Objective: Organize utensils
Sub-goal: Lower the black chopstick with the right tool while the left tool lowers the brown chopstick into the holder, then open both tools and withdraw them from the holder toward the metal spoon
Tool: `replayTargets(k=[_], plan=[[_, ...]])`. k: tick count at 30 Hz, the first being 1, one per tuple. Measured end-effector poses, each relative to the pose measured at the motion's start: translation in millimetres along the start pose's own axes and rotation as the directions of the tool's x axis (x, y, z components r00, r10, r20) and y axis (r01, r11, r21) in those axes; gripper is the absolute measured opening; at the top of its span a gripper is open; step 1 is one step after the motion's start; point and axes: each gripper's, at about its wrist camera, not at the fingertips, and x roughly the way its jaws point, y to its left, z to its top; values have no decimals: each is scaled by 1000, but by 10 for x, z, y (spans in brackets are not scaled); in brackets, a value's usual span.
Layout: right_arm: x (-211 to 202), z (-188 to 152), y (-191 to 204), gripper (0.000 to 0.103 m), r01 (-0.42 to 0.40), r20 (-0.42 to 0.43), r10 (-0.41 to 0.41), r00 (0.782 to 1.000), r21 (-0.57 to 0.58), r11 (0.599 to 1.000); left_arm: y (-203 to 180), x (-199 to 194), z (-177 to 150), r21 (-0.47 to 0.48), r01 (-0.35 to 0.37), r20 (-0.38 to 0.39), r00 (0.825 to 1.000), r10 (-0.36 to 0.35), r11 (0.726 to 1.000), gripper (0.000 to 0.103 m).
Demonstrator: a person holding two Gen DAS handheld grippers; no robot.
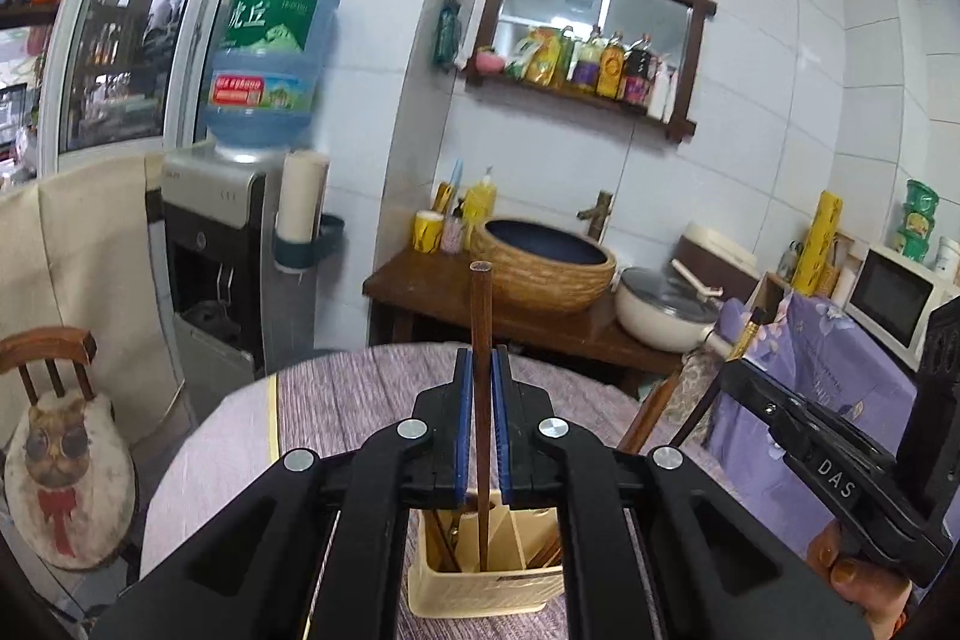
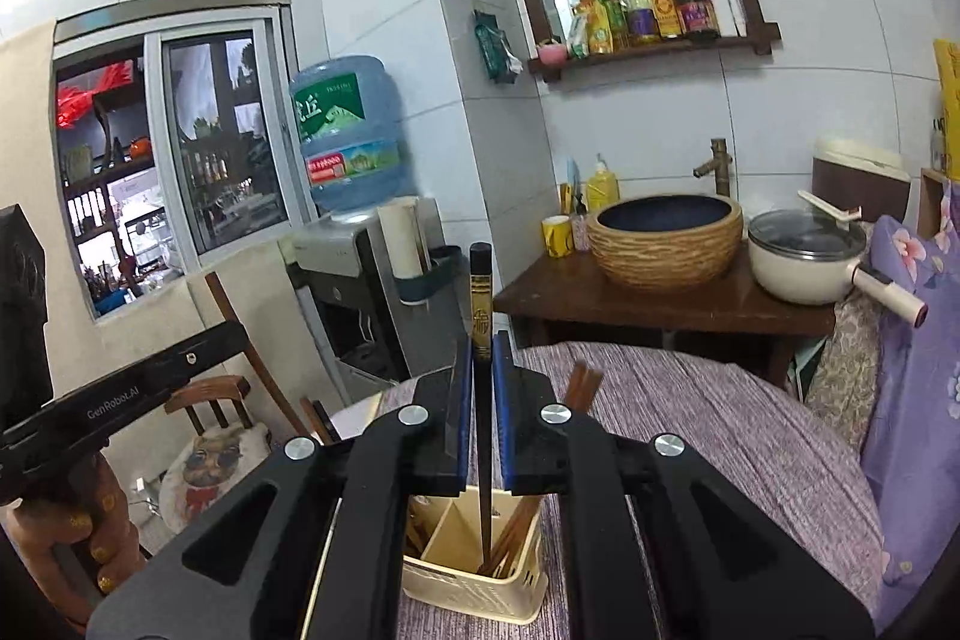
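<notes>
Over by the wall on the left stands a grey water dispenser with a big blue bottle point(image 1: 264, 64) upside down on top, and in front of it a wooden chair with a cat-print cushion point(image 1: 66, 484). The round table with the mauve wood-grain cover point(image 1: 336, 400) fills the foreground.

The left gripper point(image 1: 480, 358) has its blue-padded jaws pinched tight on a plain reddish-brown wooden chopstick point(image 1: 480, 316), which stands nearly upright, its blunt top well above the jaws and its thin end reaching down into the cream plastic utensil caddy point(image 1: 480, 592) on the table. The caddy is split by dividers, and more brown chopsticks lean in its compartments.

The right gripper point(image 2: 483, 346) is likewise clamped shut, on a black lacquered chopstick with gold lettering point(image 2: 480, 292), held upright, its tip down inside the same caddy beside the leaning brown chopsticks point(image 2: 516, 526). A hand with painted nails shows on each gripper's handle at the edge of the other's view.

Behind the table, a dark wooden stand carries a woven-look basin with a dark blue bowl point(image 1: 546, 262) and a cream lidded pot point(image 1: 666, 304). Furthest right sits a white microwave point(image 1: 894, 292).
</notes>
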Motion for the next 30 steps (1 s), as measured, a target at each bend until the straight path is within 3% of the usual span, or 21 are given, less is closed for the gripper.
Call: replayTargets(k=[11, 16, 23, 25, 27, 28, 30], plan=[[253, -418, -113, 8, 18, -83, -15, 996, 34, 999, 16, 300, -432, 29, -30, -93, 995, 32, 999, 7], [274, -493, -188, 8, 27, -96, -22, 995, 54, 998, 25, 368, -509, 30, -52, -100, 993, 55, 998, 7], [247, -527, -249, 9, 24, -88, -17, 996, 76, 997, 28, 362, -534, 17, -28, -117, 993, 30, 999, 8], [216, -527, -236, 9, 31, -79, -26, 997, 65, 997, 1, 297, -545, 29, -25, -102, 994, 27, 999, 16], [160, -529, -209, 14, 43, -65, -40, 997, 46, 998, -15, 182, -557, 38, -24, -74, 997, 27, 999, 41], [130, -535, -195, 19, 46, -60, -43, 997, 39, 998, -16, 121, -573, 37, -24, -61, 998, 26, 999, 46], [48, -555, -159, 45, 48, -40, -47, 998, 24, 999, -16, -1, -604, 40, -22, -36, 999, 23, 999, 54]])
